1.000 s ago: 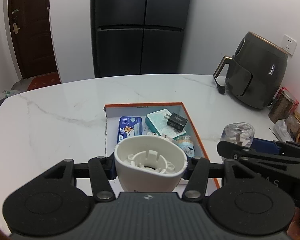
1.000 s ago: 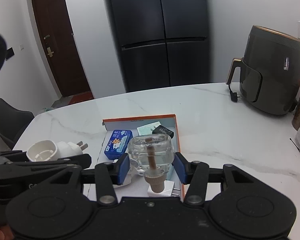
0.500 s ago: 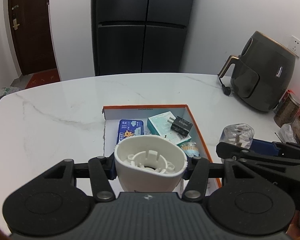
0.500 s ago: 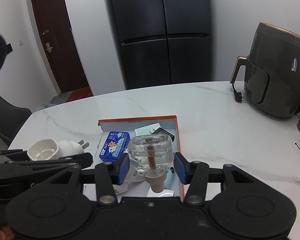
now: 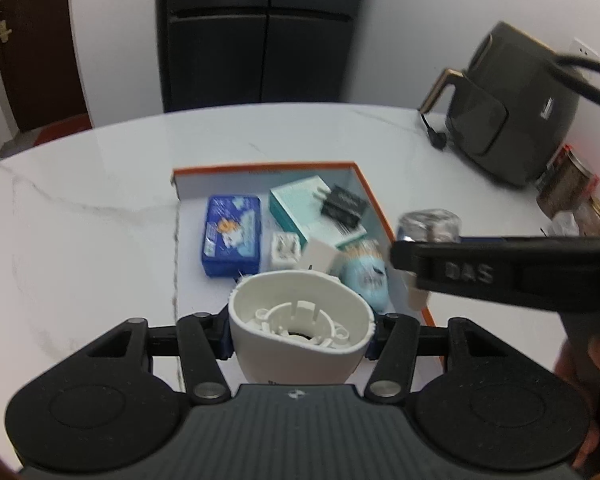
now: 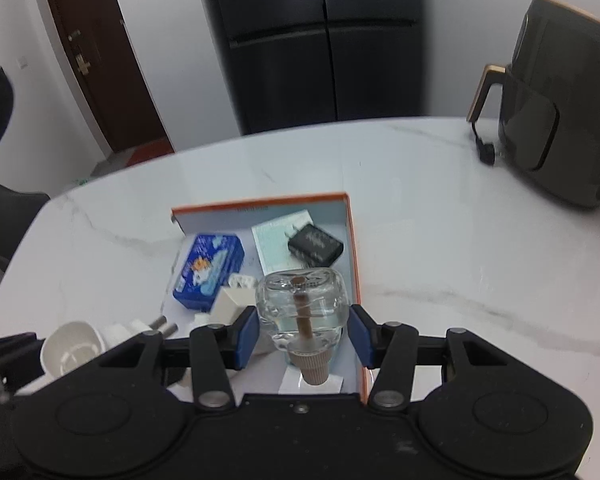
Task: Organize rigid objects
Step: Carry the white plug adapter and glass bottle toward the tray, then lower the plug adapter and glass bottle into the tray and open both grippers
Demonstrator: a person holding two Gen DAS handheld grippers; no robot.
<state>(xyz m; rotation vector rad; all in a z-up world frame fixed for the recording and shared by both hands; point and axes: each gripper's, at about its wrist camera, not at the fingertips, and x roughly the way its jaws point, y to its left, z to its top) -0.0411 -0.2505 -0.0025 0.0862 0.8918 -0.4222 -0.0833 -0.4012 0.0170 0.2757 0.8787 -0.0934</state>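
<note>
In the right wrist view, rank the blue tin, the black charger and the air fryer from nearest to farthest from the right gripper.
From the right gripper, which holds the clear bottle:
1. Blue tin, in the box, left side.
2. Black charger, farther back in the box, right side.
3. Air fryer, far right, at the table's back edge.

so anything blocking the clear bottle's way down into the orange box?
No barrier, but the floor is crowded. The right gripper holds the clear bottle over the orange box. Below lie a white cube adapter, a pale blue container and a blue tin. Near right corner looks barest.
</note>
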